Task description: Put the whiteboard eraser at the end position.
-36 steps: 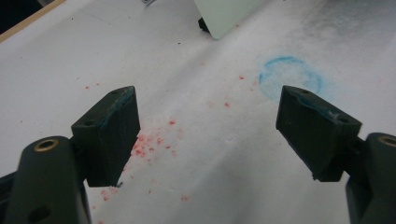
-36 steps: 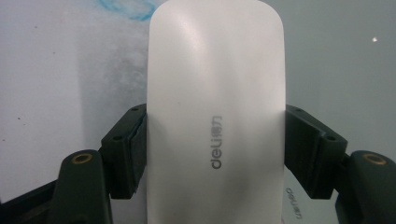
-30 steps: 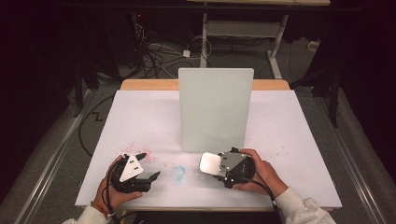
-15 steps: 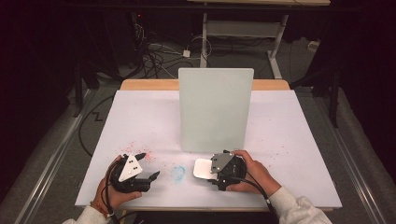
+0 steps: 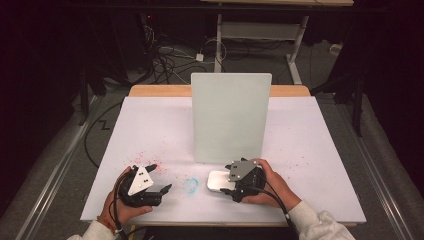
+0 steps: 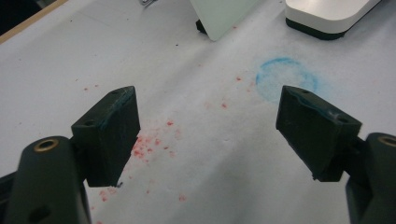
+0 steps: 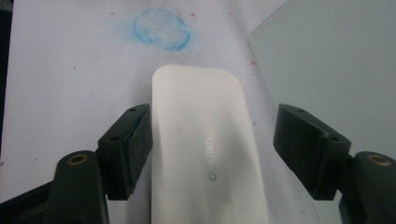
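A white rounded device (image 5: 217,180) lies flat on the white table cover (image 5: 150,125), just in front of an upright pale panel (image 5: 230,117). My right gripper (image 5: 226,180) straddles it from the right. In the right gripper view the device (image 7: 201,140) runs between the jaws of the gripper (image 7: 212,135). The left jaw is against its side and the right jaw stands off with a gap, so the gripper is open. My left gripper (image 5: 160,177) rests open at the front left, nothing between the jaws of the gripper (image 6: 208,121).
A blue chalky ring (image 5: 190,185) marks the cover between the two grippers, just left of the device. Red specks (image 5: 142,157) are scattered near the left gripper. The panel (image 7: 336,70) stands close on the right gripper's far side. Cables and desk legs lie beyond the table.
The right hand and gripper have shifted left and toward the front edge, and the white device has moved with them. The left gripper has barely moved.
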A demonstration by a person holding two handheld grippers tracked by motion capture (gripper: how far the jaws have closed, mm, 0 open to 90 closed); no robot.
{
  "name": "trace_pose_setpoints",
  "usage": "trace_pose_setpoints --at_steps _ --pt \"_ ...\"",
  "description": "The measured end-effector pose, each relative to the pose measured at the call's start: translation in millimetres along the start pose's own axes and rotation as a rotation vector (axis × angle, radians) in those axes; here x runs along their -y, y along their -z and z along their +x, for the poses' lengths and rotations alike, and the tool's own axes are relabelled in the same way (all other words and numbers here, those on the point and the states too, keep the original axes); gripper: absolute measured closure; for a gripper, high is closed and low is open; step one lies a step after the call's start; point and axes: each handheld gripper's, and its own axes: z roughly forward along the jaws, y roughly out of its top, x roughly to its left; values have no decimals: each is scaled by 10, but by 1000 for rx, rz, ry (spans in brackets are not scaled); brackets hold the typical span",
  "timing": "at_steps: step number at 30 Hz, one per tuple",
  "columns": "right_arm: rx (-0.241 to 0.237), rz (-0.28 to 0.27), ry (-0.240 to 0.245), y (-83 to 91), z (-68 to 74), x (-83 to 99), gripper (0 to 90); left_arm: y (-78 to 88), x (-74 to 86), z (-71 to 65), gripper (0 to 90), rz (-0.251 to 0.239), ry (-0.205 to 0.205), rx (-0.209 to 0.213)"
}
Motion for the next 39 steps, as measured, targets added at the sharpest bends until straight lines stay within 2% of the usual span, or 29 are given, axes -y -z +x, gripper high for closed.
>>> trace_pose_setpoints --at_steps 4,11,21,32,39 --pt "14 -16 -5 37 -4 -6 299 3 3 9 209 -2 3 -1" --pt "100 -68 -26 174 -56 2 300 -3 1 2 209 -1 2 0" --pt "219 -108 -57 349 -126 22 285 -2 0 3 209 -2 2 -1" --pt "332 -141 -95 542 -206 89 237 -2 1 5 208 -2 4 0" --pt "378 -164 -128 630 -250 146 227 2 1 6 209 -2 4 -2"
